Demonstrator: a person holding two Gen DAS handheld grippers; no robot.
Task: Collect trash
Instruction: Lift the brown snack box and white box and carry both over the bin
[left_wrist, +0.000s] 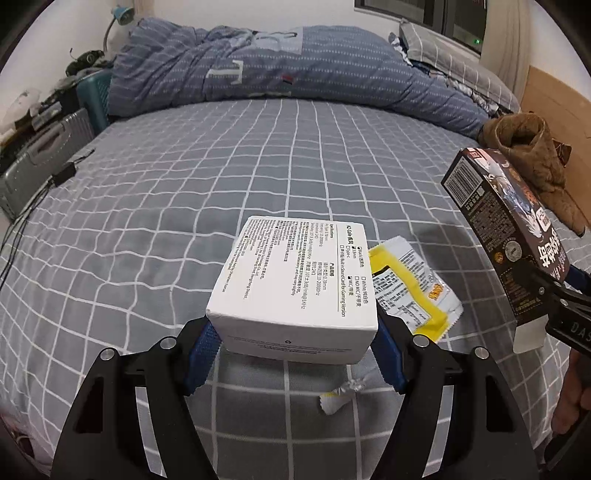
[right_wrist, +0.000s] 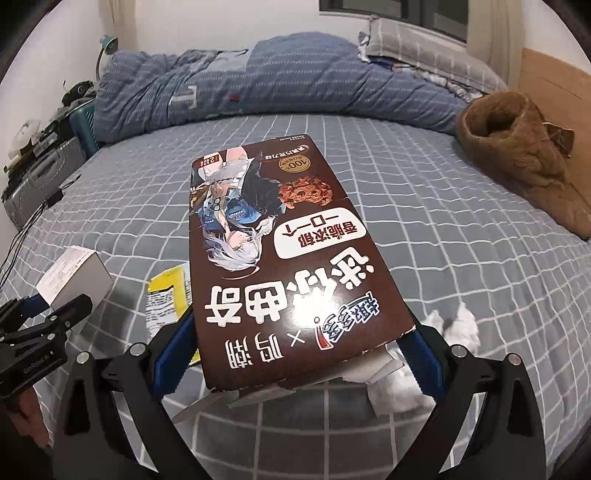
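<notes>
My left gripper (left_wrist: 295, 350) is shut on a white printed box (left_wrist: 295, 284), held clear above the checked bed sheet (left_wrist: 166, 206). My right gripper (right_wrist: 299, 354) is shut on a long brown cookie box (right_wrist: 280, 266), its blue pads (right_wrist: 171, 350) pressing both long sides; the same cookie box (left_wrist: 506, 225) shows at the right of the left wrist view. On the sheet lie a yellow-and-white snack wrapper (left_wrist: 417, 291), a small twisted white wrapper (left_wrist: 341, 397) and crumpled white tissue (right_wrist: 458, 328). The white box (right_wrist: 74, 280) in the left gripper appears at the left of the right wrist view.
A folded blue duvet (left_wrist: 295, 70) and pillows (left_wrist: 443, 48) lie at the head of the bed. A brown garment (left_wrist: 532, 162) rests at the right edge. A grey suitcase (left_wrist: 40, 162), a teal crate (left_wrist: 92, 96) and cables (left_wrist: 22, 229) stand along the left side.
</notes>
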